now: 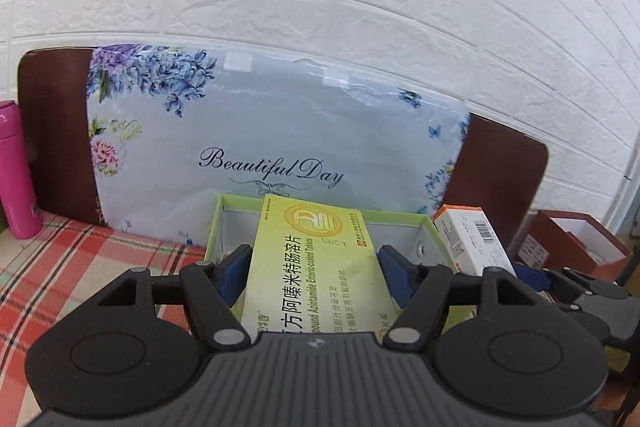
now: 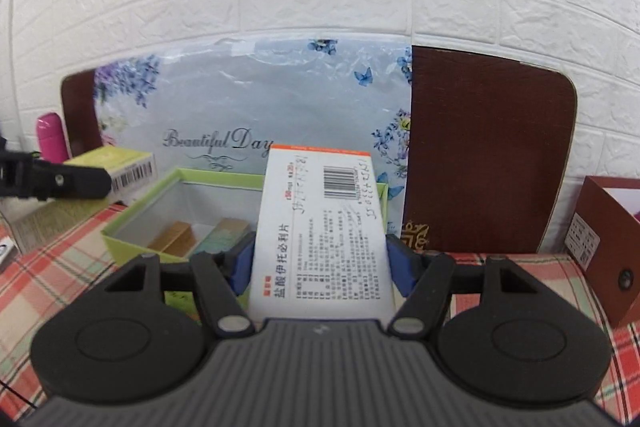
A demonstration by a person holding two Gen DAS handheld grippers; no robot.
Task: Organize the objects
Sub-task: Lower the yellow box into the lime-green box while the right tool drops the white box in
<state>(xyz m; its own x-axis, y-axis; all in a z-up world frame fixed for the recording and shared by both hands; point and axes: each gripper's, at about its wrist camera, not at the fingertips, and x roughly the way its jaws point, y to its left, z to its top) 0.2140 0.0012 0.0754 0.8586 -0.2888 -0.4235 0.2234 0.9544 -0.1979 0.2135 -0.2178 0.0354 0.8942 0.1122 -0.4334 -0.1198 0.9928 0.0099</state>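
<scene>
A: Where's the yellow-green box (image 1: 316, 259)?
B: Clamped between the blue pads (image 1: 236, 267) of the left gripper (image 1: 316, 265), its far end over the near rim of the green tray (image 1: 218, 223).

A: And the right gripper (image 2: 320, 259)?
B: Closed on the white box (image 2: 320, 227), barcode end pointing away, held at the tray's right side. In the left view the white box sits just right of the yellow-green one.

A: What's in the tray?
B: Two small cartons lying flat on its floor, one gold (image 2: 174, 235), one teal (image 2: 222, 235). The white box hides the tray's right part, so I can't tell what else is there.

A: Surroundings?
B: The tray is on a plaid-clothed bench (image 2: 532, 267). Behind it a floral cushion (image 1: 280, 131) leans on the wall, a pink bottle (image 1: 16, 171) at far left, a brown box (image 2: 608, 239) to the right.
</scene>
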